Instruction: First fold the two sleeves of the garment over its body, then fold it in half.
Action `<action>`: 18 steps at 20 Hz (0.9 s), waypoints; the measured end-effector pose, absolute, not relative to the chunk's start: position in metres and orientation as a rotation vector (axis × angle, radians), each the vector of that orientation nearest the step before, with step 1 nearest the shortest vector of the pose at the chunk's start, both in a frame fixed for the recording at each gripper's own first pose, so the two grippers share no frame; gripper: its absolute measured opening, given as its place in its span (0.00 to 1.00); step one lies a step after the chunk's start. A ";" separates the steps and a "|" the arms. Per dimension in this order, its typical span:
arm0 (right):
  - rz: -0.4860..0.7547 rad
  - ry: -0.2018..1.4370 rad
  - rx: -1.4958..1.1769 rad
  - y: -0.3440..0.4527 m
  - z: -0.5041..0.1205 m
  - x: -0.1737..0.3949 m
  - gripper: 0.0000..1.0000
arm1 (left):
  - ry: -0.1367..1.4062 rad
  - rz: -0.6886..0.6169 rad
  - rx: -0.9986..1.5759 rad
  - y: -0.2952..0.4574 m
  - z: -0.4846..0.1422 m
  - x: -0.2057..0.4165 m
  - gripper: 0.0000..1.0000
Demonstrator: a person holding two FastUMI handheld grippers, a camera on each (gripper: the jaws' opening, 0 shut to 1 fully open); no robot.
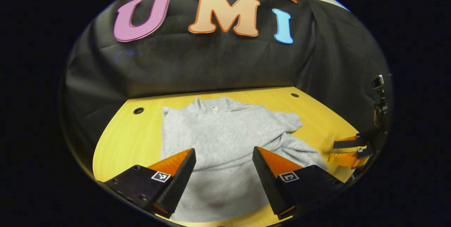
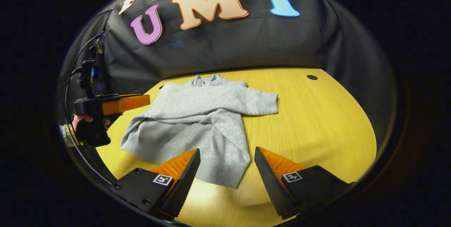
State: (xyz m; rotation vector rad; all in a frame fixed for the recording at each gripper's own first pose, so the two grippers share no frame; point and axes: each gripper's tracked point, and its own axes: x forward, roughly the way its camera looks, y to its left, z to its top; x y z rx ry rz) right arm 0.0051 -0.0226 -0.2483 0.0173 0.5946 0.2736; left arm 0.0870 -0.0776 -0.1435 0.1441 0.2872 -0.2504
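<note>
In the left gripper view, your left tongs (image 1: 224, 165) gape wide, empty, over the grey sweatshirt (image 1: 225, 139) lying on the desk (image 1: 130, 135). In the right gripper view, your right tongs (image 2: 227, 167) hang equally open, empty; the sweatshirt looks soft and floppy, so pinch a sleeve cuff (image 2: 269, 103).

both views low over table (image 1: 127, 139), sharing garment (image 1: 225, 139).

garment (image 2: 201, 121) on table (image 2: 317, 121), sleeves across body

Left claw (image 1: 224, 160) and right claw (image 2: 227, 161) both gape wide, gripping nothing
</note>
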 end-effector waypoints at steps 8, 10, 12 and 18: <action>0.283 0.667 -0.050 -0.014 -0.287 0.003 0.97 | 0.416 -0.101 0.139 -0.005 -0.219 0.017 0.95; 0.276 0.680 -0.053 -0.011 -0.296 0.004 0.93 | 0.438 -0.086 0.143 0.003 -0.236 0.010 0.95; 0.263 0.684 -0.069 -0.011 -0.302 0.004 0.93 | 0.455 -0.065 0.146 0.012 -0.247 0.007 0.95; 0.232 0.659 -0.107 -0.011 -0.305 0.004 0.98 | 0.462 -0.047 0.102 0.014 -0.264 0.010 0.94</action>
